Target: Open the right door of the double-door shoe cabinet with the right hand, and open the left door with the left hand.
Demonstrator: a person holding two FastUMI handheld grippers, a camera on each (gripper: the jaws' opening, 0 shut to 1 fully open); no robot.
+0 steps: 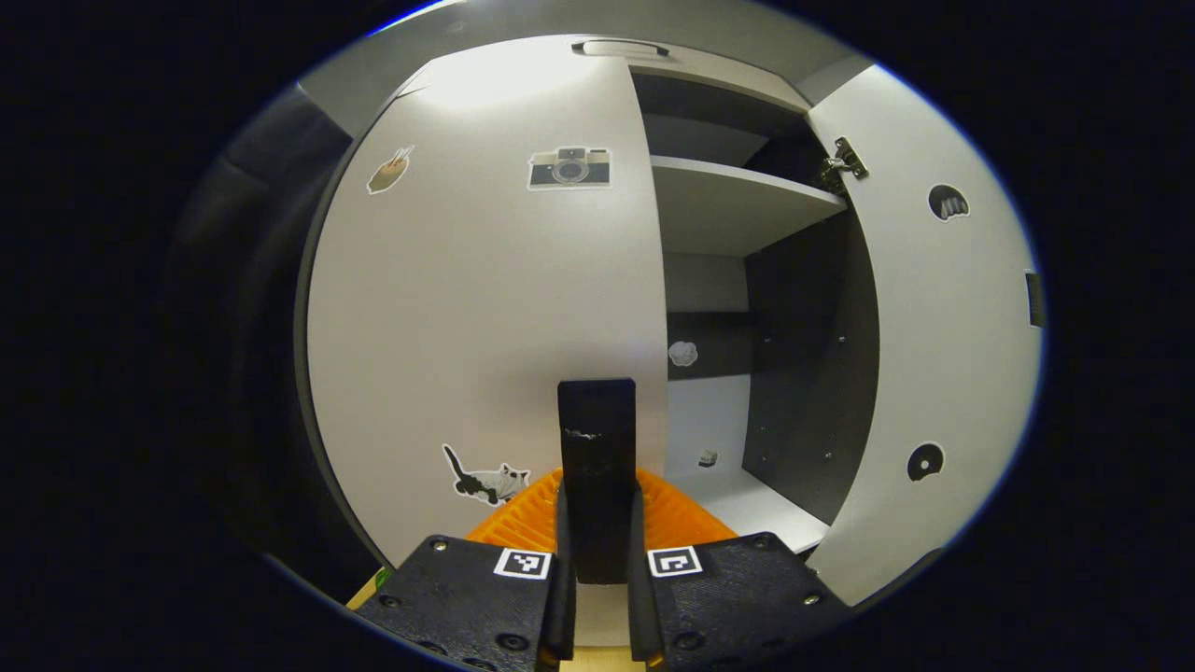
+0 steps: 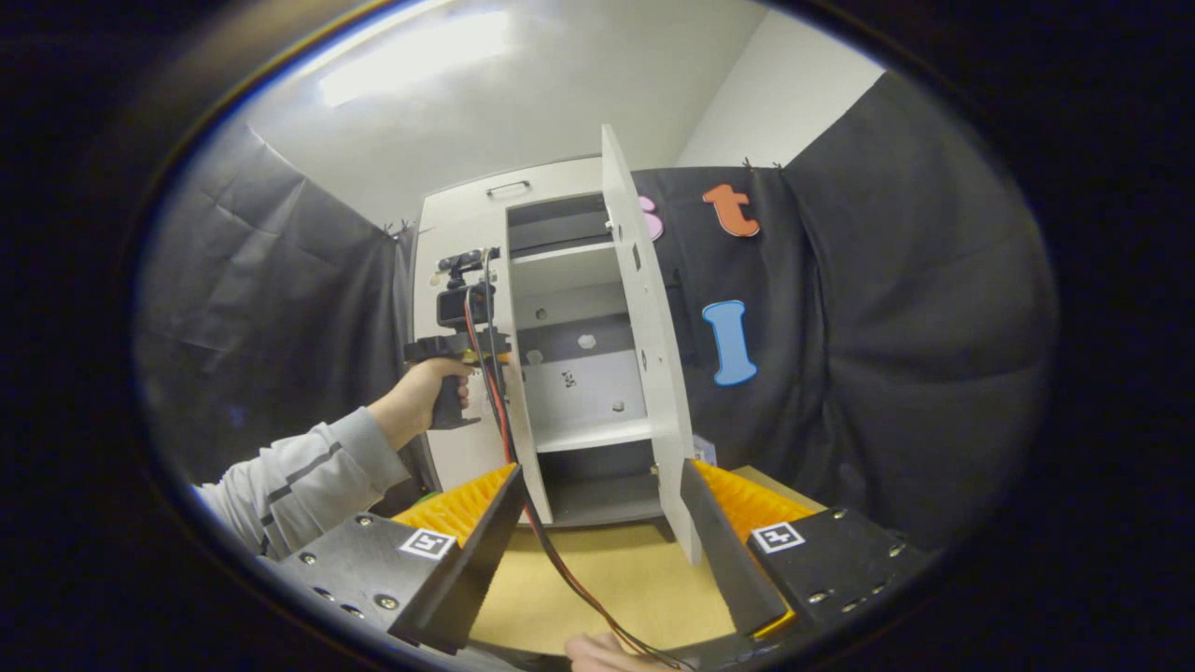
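Observation:
The white left door (image 1: pixel 485 308) carries several stickers and a black upright handle (image 1: pixel 597 420). My left gripper (image 1: pixel 597 495) is shut on that handle, one finger on each side. In the right gripper view a hand (image 2: pixel 429 383) holds the left gripper (image 2: pixel 462 317) against the left door (image 2: pixel 518 392), which looks slightly ajar. The right door (image 1: pixel 943 355) stands wide open and appears edge-on as the right door (image 2: pixel 649 355). My right gripper (image 2: pixel 602 467) is open, back from the cabinet; the right door's lower edge hangs just inside its right finger, apart from it.
Inside the cabinet are white shelves (image 1: pixel 738 201) and dark walls. The cabinet stands on a wooden table (image 2: pixel 616 579). A red and black cable (image 2: pixel 523 504) runs from the left gripper down across the table. Black cloth walls hang on both sides. A grey sleeve (image 2: pixel 299 476) reaches in from the left.

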